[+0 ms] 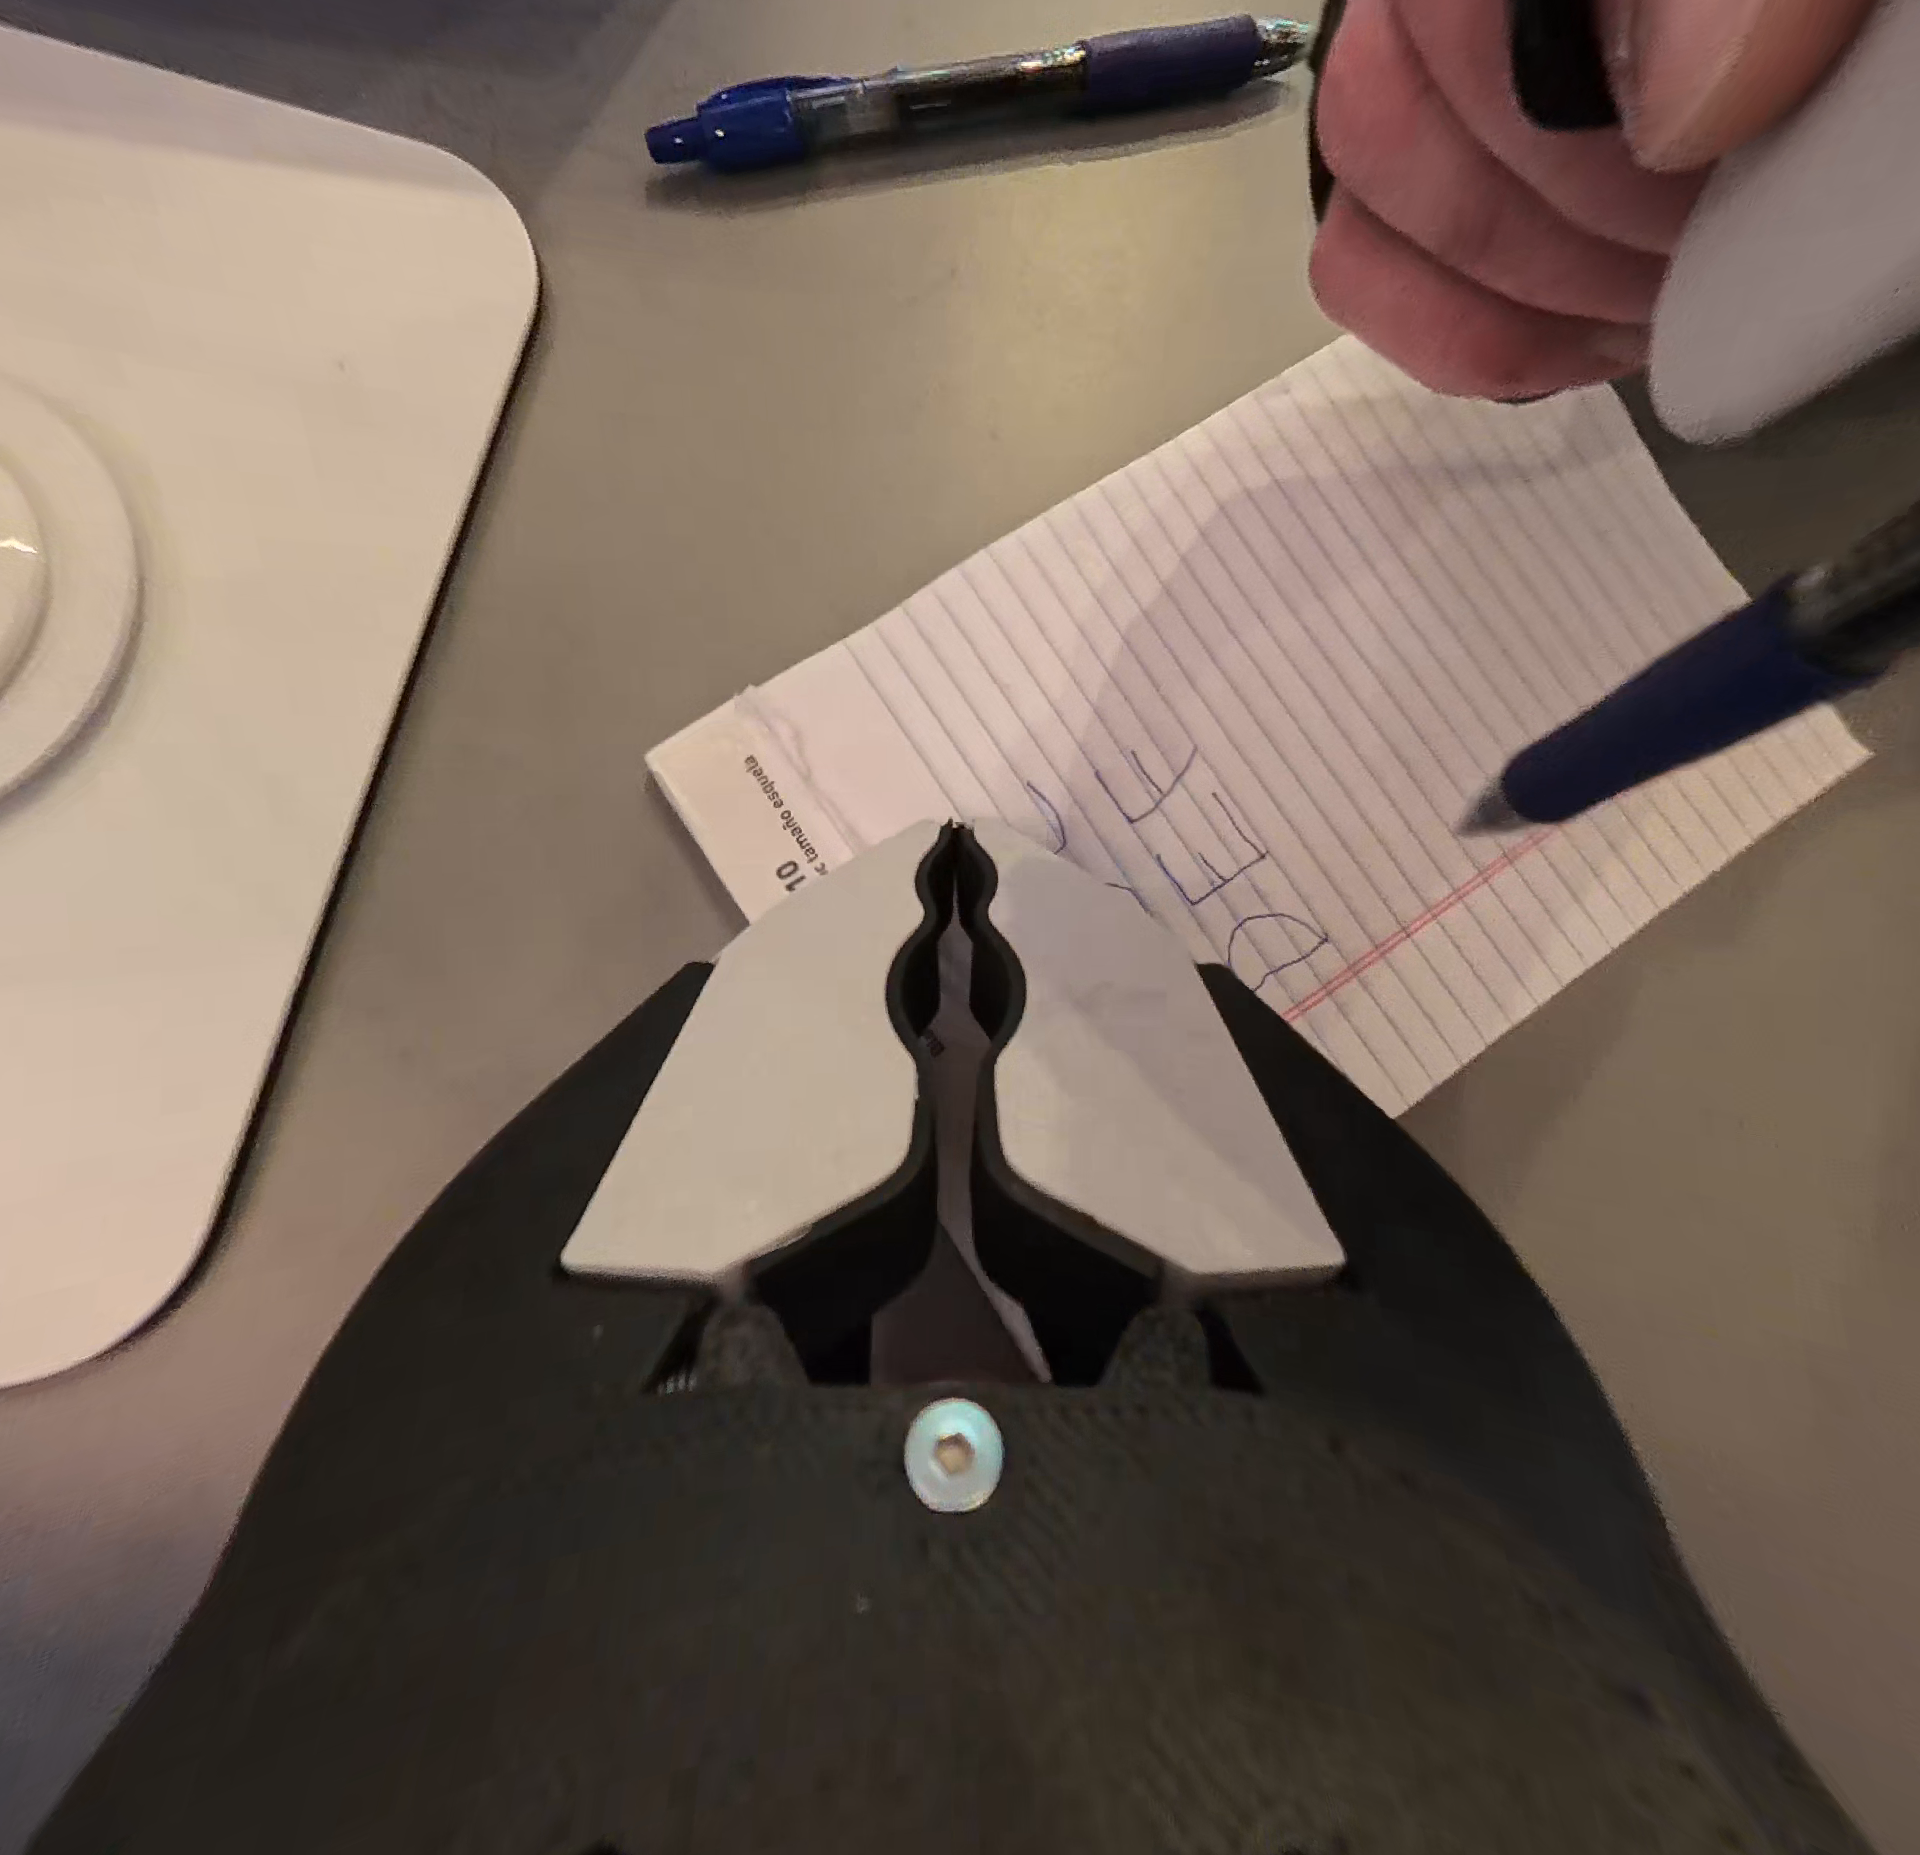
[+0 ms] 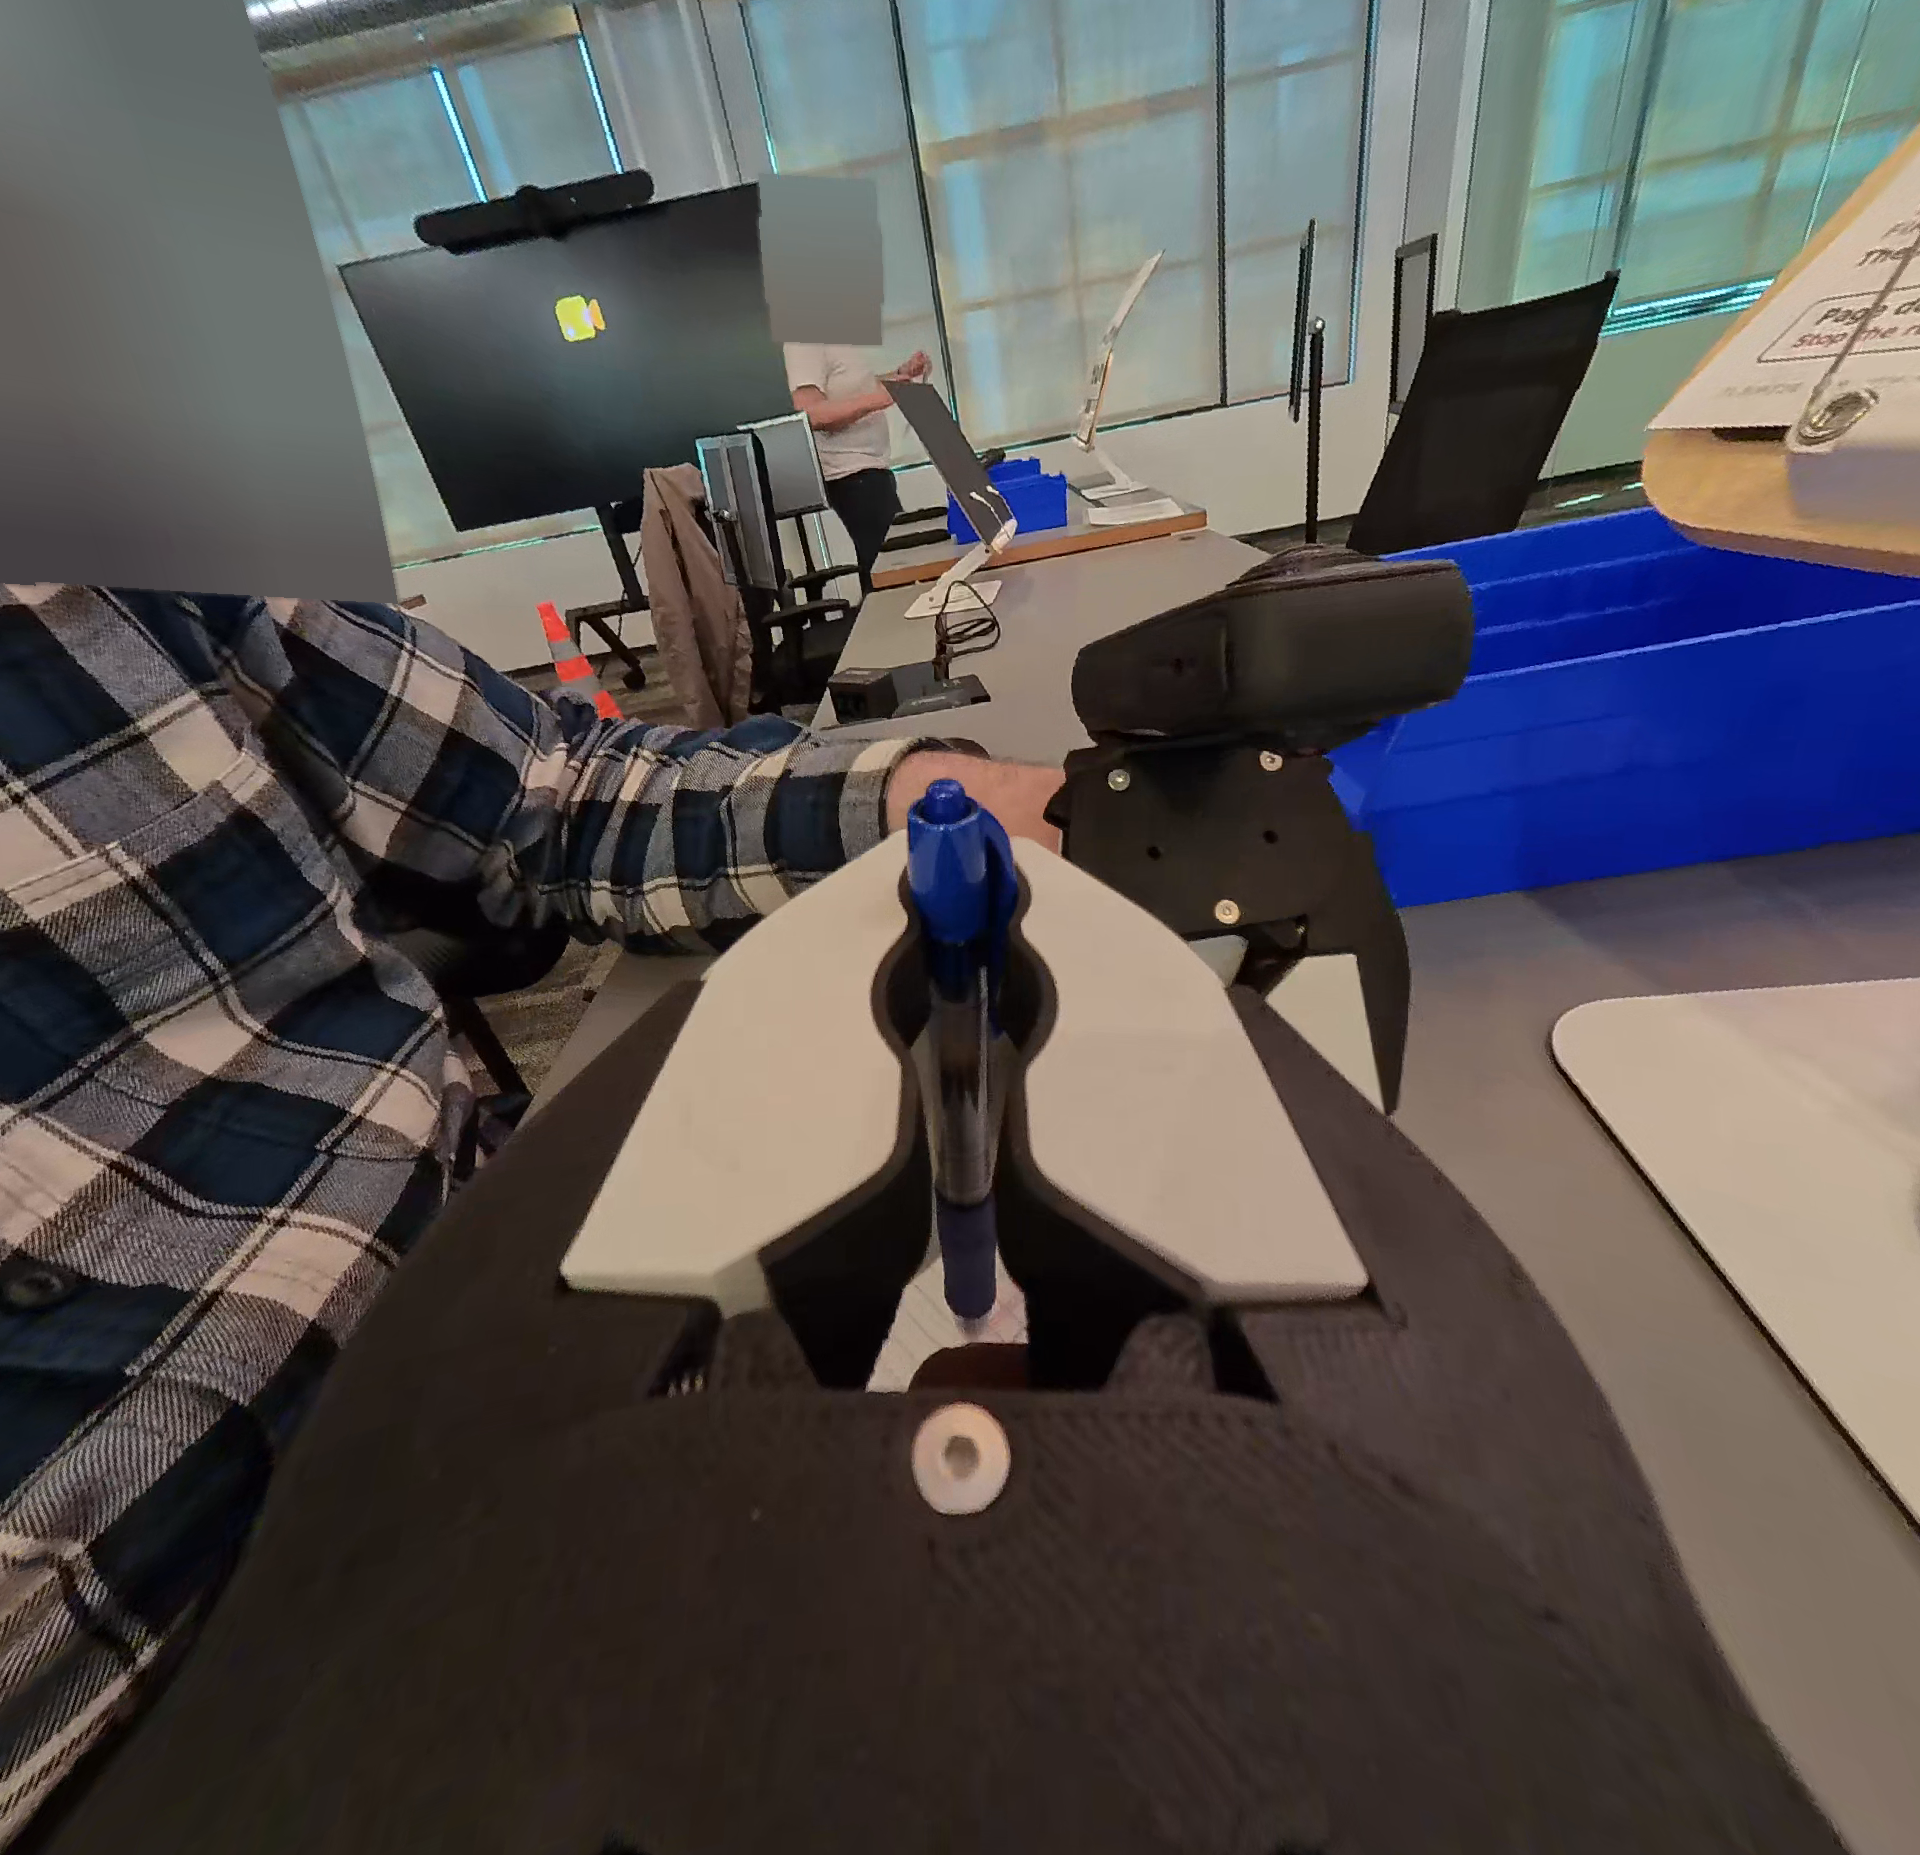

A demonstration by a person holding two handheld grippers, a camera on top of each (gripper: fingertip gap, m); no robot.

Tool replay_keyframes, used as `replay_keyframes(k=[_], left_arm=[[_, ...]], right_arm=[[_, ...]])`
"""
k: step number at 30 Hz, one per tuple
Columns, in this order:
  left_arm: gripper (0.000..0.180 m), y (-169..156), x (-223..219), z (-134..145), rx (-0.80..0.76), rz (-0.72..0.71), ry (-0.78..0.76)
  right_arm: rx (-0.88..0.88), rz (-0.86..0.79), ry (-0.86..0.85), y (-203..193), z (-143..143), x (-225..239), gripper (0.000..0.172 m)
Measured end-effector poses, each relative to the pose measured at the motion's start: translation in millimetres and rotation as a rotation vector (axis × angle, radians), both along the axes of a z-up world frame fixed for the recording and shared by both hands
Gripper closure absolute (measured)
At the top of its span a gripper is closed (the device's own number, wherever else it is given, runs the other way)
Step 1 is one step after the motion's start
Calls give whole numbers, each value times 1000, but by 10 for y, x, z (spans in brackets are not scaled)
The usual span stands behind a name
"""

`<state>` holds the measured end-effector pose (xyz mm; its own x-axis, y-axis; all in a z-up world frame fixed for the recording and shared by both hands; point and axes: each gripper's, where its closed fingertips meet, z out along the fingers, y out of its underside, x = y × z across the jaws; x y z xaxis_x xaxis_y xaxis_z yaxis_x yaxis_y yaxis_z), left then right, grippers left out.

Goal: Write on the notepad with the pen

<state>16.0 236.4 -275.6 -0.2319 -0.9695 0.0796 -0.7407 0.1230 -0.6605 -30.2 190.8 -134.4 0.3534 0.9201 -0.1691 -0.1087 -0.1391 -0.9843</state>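
A white lined notepad [image 1: 1299, 662] lies on the grey table [image 1: 831, 403], with blue handwriting near its near edge. My left gripper [image 1: 951, 834] is shut, its tips over the pad's near left corner; I cannot tell whether they press on it. My right gripper [image 2: 961, 855] is shut on a blue pen [image 2: 961, 974], which stands up between the pads with its clicker end on top. In the left wrist view that pen [image 1: 1683, 704] comes in from the right, its tip just at the page near the red margin line.
A second blue pen [image 1: 966, 91] lies on the table beyond the pad. A white mat [image 1: 208, 558] with a round dish is on the left. A hand [image 1: 1507, 195] is above the pad. A blue bin [image 2: 1662, 714] and a clipboard [image 2: 1766, 434] stand behind. Spacing between my two grippers at the tips: around 15 cm.
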Motion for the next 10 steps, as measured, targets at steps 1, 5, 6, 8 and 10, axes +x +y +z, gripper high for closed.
replay_keyframes(k=[1, 5, 6, 8, 10], left_arm=[[180, 27, 17, 1, 27, 8, -8], [180, 75, 33, 28, 61, 12, -37], [180, 112, 27, 23, 86, 20, -30], [180, 100, 23, 5, 66, 17, -17], [180, 95, 31, -1, 44, 18, -25]], right_arm=[[-1, 2, 2, 2, -6, -14, 163], [-8, 2, 2, 35, -54, -33, 163], [-7, 2, 1, 44, -63, -32, 163], [2, 1, 8, 62, -64, -34, 163], [0, 11, -2, 67, -92, -65, 163]])
